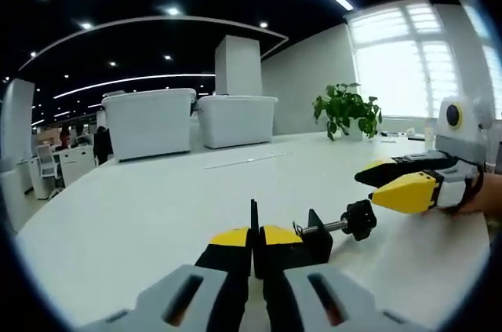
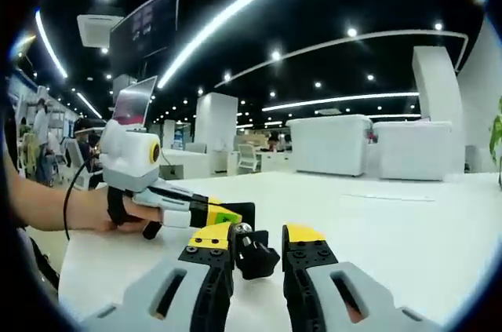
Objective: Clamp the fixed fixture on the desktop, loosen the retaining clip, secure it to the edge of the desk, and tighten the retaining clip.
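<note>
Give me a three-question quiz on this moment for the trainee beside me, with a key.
1. True or false: the left gripper is shut on the black clamp.
2. In the left gripper view, which part of the clamp points toward the right gripper? A) the screw knob B) the flat plate C) a cable
3. What do the two white bins and the potted plant stand on?

Key: 1 true, its yellow-tipped jaws meet on the clamp's thin upright edge. 2 A. 3 the white table, at its far side.
</note>
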The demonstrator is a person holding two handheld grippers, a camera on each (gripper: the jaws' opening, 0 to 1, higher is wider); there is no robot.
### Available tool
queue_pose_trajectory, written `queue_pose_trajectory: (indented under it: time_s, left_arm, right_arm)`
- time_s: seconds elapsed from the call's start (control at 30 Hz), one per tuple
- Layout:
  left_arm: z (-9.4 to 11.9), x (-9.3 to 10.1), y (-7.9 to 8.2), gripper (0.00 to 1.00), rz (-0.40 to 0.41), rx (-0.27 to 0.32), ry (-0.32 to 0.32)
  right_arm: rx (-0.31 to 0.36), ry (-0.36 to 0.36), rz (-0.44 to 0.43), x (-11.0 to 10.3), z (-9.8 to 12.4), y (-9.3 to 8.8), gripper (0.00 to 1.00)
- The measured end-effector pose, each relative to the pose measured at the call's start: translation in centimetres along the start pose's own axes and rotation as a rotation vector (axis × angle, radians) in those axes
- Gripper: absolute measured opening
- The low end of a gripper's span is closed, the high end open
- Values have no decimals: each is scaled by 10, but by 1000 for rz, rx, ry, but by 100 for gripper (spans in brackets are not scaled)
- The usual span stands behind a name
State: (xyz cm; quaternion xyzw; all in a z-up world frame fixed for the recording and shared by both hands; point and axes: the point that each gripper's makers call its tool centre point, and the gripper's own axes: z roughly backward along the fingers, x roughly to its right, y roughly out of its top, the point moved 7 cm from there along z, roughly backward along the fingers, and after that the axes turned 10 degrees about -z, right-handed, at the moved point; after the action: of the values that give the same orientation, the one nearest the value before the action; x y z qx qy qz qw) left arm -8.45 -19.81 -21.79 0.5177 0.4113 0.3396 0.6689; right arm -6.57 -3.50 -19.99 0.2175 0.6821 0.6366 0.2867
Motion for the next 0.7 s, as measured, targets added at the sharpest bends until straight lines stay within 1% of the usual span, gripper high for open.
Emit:
queue_pose_trajectory:
  time_s: [0.17, 0.23, 0.33, 0.6, 0.67, 0.7]
  left_arm:
    - [0, 0, 0, 5, -2, 1, -1]
    - [0, 0, 0, 5, 1, 0, -1]
    - [-2, -3, 0, 5, 1, 0, -1]
    - [-2, -2, 0, 5, -5, 2, -2]
    - [-2, -2, 0, 5, -8, 3, -2]
    - [-2, -1, 0, 5, -12, 4, -2]
  right_arm:
    - [-14, 5, 0, 0, 0, -2, 22]
    - [-32, 19, 2, -2, -1, -4, 22]
    - [-53, 20, 31, -5, -3, -7, 22]
    - [-71, 20, 71, -6, -3, -10, 22]
    - [-96, 17, 75, -6, -4, -13, 22]
    - [-96, 13, 86, -6, -4, -13, 22]
